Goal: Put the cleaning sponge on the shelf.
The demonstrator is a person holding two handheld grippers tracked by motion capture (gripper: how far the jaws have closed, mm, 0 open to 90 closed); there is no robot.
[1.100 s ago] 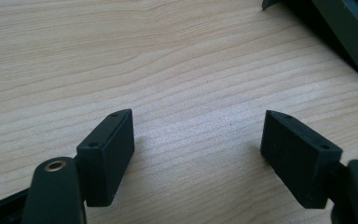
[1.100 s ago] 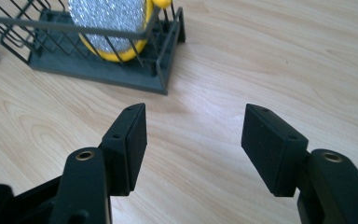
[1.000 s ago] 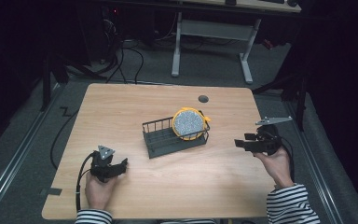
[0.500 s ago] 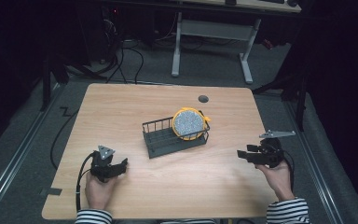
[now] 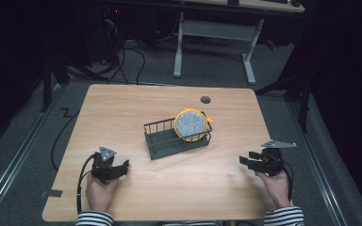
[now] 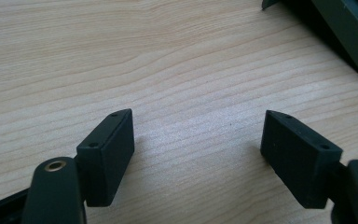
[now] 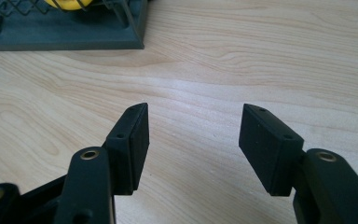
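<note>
A dark wire rack (image 5: 162,141) stands in the middle of the wooden table (image 5: 136,103), with a yellow-rimmed grey plate (image 5: 191,125) upright in its right end. My left gripper (image 5: 122,165) rests low over the table's front left, open with bare wood between its jaws (image 6: 198,114). A corner of the rack (image 6: 349,32) shows past it. My right gripper (image 5: 243,161) is low at the front right and points left. It is open (image 7: 195,108); its jaws have just been closing a little, with nothing between them. Ahead of it are the rack (image 7: 74,35) and the plate's yellow edge (image 7: 70,3).
A dark round cable hole (image 5: 205,99) sits near the table's far edge. A cable (image 5: 81,181) trails from the left gripper over the front edge. A white desk frame (image 5: 214,28) and floor cables (image 5: 132,52) lie beyond the table.
The right hand has come down towards the table and drawn back towards the person, still pointing left. The left hand, rack and plate have stayed put.
</note>
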